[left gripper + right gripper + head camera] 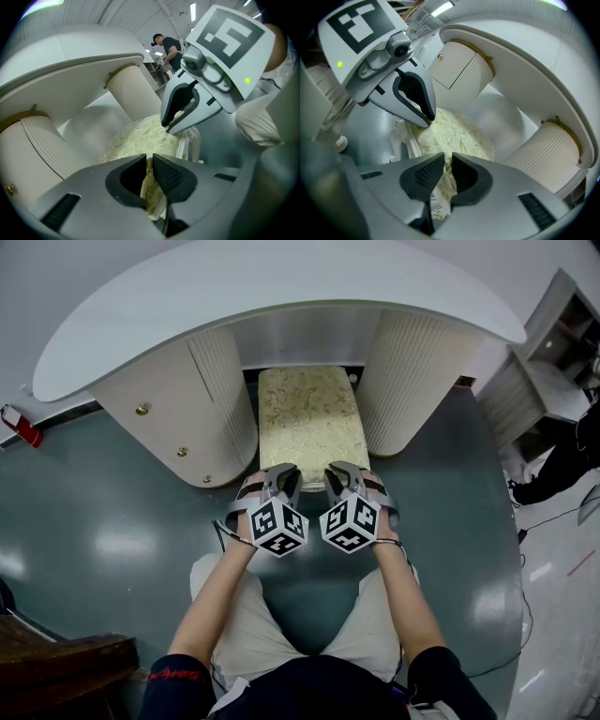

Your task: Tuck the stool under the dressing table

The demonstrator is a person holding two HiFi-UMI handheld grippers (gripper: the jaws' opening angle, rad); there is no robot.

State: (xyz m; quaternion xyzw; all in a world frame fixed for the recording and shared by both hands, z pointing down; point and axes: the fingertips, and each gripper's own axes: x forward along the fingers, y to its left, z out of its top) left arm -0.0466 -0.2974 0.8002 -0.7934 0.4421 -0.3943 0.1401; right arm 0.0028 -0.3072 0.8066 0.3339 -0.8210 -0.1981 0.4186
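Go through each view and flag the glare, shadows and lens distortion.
Head view: soft ceiling-light glare patches on the floor; the dressing table shades the far end of the stool. Left gripper view: fisheye bending, black corners. Right gripper view: same warp, a blown-out light strip at top.

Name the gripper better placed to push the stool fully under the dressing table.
Neither alone: left gripper and right gripper both clamp the stool at its near edge, evenly about its centre. Push with both.
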